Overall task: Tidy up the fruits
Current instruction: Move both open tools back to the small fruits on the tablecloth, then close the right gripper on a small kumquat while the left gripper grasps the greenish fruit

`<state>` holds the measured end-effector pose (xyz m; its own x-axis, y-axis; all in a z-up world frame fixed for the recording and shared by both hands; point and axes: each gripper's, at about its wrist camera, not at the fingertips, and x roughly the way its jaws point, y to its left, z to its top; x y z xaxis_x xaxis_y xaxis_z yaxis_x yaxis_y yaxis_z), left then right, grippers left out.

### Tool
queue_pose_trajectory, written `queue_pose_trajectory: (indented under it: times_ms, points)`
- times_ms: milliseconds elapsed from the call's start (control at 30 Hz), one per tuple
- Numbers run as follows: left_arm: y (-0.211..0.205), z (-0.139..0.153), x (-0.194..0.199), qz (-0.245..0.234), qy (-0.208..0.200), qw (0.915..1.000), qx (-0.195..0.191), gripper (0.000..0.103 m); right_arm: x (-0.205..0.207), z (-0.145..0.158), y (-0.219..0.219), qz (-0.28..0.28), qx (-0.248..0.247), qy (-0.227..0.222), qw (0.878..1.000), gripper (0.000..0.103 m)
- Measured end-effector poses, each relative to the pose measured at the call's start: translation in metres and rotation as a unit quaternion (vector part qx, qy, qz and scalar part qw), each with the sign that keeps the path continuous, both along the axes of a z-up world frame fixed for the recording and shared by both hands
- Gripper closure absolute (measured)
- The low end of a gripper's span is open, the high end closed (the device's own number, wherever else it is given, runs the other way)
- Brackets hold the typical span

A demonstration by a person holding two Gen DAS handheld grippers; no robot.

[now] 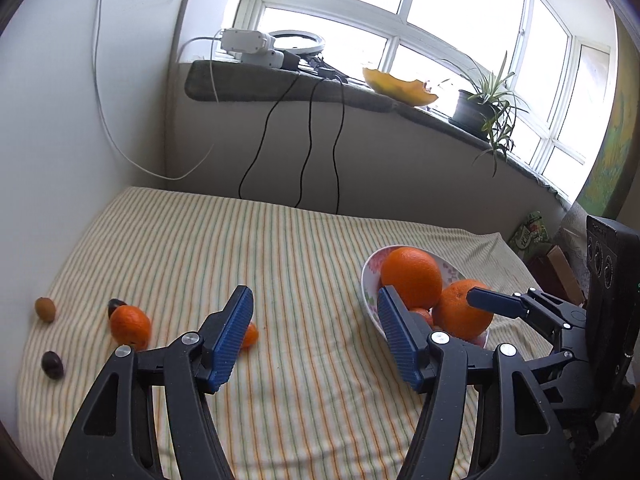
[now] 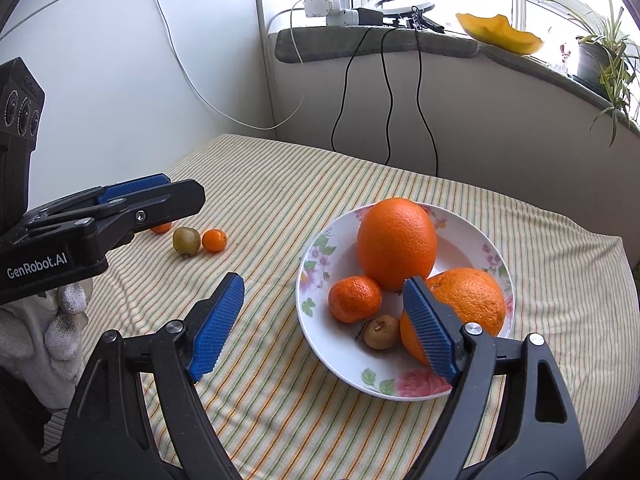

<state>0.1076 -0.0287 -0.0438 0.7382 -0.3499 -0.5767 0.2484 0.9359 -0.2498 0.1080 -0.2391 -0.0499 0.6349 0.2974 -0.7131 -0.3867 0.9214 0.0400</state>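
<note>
A white floral bowl [image 2: 320, 256] on the striped cloth holds two big oranges [image 2: 396, 236], a mandarin [image 2: 354, 298] and a small brown fruit [image 2: 382, 332]; the bowl also shows in the left wrist view [image 1: 370, 280]. My right gripper [image 2: 324, 324] is open and empty just above the bowl's near left rim. My left gripper [image 1: 314, 340] is open and empty over bare cloth left of the bowl. Loose on the cloth lie a mandarin [image 1: 130, 326], a small orange fruit [image 1: 250, 336], a kiwi [image 1: 45, 309] and two dark fruits [image 1: 53, 364].
The cloth-covered table [image 1: 280, 248] stands against a white wall and a windowsill. Black and white cables [image 1: 308, 152] hang from the sill. A potted plant [image 1: 478, 110] and a yellow melon rind [image 1: 400, 86] sit on the sill.
</note>
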Motion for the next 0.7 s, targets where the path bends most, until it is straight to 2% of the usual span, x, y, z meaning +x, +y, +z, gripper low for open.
queue_pose_trajectory:
  times_ms: [300,500,700]
  points:
    - [0.050,-0.031,-0.003,0.043,0.041,0.9982,0.001,0.039,0.016,0.006,0.027,0.039,0.017,0.001,0.999,0.019]
    - [0.058,-0.050,-0.002,0.041,0.066,0.9970,0.000,0.042,0.037,-0.001,0.053,0.077,0.049,0.042,0.995,0.019]
    - [0.055,-0.057,0.005,0.033,0.074,0.9967,0.005,0.047,0.054,-0.019,0.079,0.102,0.082,0.109,0.985,0.037]
